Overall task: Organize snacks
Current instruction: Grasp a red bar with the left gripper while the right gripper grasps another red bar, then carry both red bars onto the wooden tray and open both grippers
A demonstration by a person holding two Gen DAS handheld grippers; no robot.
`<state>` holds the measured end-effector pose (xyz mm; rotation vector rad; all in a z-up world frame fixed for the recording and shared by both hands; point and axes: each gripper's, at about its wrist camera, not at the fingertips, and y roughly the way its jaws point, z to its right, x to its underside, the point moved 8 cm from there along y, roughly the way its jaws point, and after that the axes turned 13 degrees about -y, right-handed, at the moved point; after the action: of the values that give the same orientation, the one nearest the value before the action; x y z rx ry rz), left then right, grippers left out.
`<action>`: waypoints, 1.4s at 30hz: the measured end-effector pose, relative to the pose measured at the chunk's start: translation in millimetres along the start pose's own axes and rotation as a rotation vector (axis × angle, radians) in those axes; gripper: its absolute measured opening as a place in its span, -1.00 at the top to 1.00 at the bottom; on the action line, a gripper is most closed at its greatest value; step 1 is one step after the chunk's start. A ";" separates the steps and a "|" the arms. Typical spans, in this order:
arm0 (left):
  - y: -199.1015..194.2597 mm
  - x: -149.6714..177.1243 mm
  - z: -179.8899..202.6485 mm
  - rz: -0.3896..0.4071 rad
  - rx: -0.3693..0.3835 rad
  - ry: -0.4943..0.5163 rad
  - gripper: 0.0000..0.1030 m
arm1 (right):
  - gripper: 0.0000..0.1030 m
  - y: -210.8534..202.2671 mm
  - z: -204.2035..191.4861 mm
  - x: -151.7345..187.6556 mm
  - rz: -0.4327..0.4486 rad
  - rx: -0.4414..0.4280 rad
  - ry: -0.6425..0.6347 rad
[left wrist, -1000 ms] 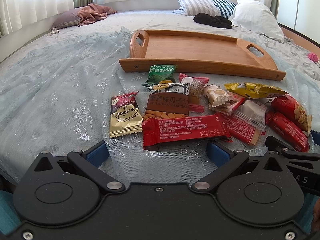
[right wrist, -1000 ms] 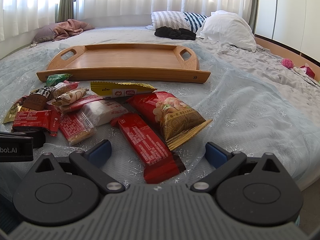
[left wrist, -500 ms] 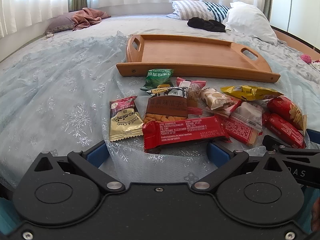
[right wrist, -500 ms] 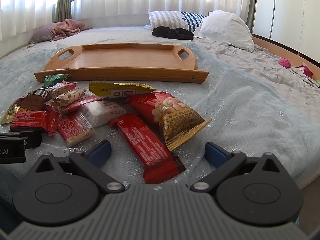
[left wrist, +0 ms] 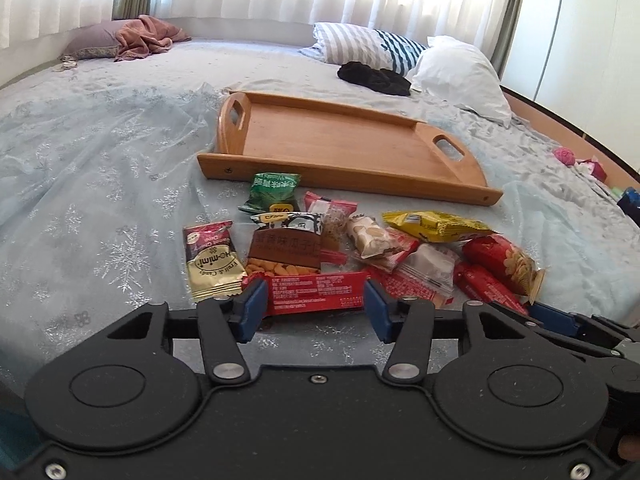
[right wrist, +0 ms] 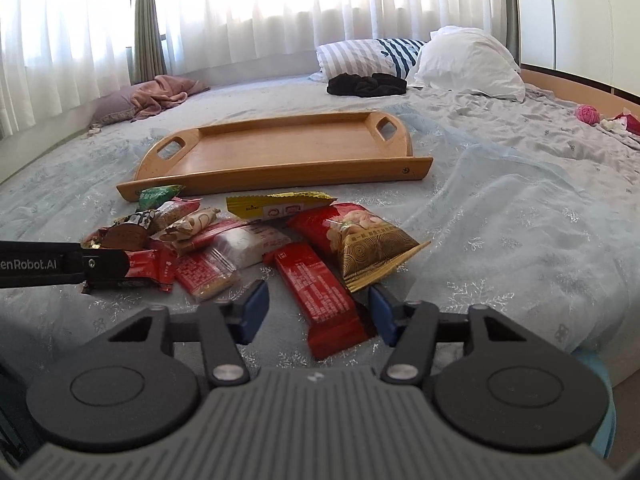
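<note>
Both tongs gape: left [left wrist: 312,308] straddling a red bar [left wrist: 316,294], right [right wrist: 318,312] another [right wrist: 320,296].

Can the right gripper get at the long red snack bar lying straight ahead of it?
Probably yes. The right gripper is open, its jaws to either side of the long red snack bar, which lies flat on the bedspread with nothing on top. The red-and-gold snack bag sits close beside the right-hand jaw.
</note>
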<state>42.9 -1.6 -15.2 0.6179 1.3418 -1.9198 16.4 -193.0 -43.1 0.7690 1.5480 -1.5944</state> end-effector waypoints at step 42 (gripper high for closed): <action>1.4 -27.3 28.8 0.058 0.058 0.128 -0.24 | 0.46 -17.8 -16.5 -30.1 0.112 -0.089 -0.071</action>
<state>61.7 -21.5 13.6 0.8122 1.3349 -1.9051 15.6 -173.7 -9.6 0.7302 1.4882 -1.4463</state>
